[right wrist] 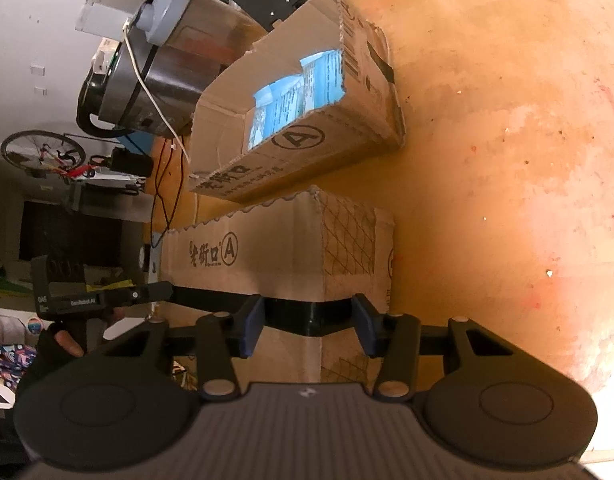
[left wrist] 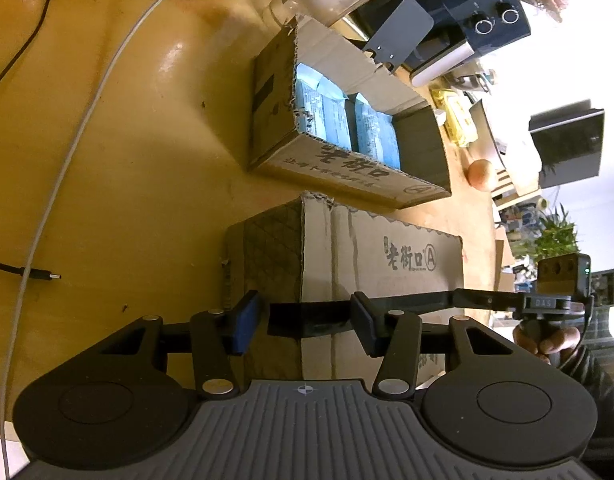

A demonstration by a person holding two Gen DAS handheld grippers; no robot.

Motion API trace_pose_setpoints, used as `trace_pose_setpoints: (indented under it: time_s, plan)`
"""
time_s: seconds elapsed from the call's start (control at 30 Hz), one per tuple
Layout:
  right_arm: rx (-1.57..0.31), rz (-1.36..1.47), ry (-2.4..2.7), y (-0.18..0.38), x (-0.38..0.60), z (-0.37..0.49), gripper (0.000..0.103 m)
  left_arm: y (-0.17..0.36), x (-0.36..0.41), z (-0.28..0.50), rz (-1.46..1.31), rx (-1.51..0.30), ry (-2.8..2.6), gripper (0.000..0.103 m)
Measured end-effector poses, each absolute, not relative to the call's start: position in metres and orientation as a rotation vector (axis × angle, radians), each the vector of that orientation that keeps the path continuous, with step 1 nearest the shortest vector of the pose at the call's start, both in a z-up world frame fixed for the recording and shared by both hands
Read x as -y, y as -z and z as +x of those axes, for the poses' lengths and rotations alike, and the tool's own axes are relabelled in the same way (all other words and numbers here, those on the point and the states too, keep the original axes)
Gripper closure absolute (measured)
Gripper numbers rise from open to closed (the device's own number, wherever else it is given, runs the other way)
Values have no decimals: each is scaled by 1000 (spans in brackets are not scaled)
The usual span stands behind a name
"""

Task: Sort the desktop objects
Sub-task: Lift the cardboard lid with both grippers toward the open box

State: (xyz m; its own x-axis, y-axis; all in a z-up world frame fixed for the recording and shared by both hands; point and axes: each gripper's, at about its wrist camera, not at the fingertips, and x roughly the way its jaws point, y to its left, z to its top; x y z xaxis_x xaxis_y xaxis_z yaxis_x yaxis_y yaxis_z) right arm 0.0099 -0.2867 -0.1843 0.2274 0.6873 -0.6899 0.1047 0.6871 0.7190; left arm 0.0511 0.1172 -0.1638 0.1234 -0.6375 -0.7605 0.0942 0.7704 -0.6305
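Two cartons crowded the middle of the wooden table; open room lay on its bare outer stretches.

The near carton stood right in front of both grippers, and the open carton of blue packets sat just behind it with only a narrow gap between them. Behind that, a dark appliance and a steel cooker walled off the far edge. A white cable and a black plug lead trailed across the bare wood on one side; the other side lay free save for small crumbs.
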Motion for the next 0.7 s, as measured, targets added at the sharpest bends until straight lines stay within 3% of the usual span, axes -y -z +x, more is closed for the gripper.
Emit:
trace_pose_setpoints:
  time_s: [0.7]
  plan:
    - [-1265,745,-473,116,288,16,60,93,-112,47,-479,-1320,517,57]
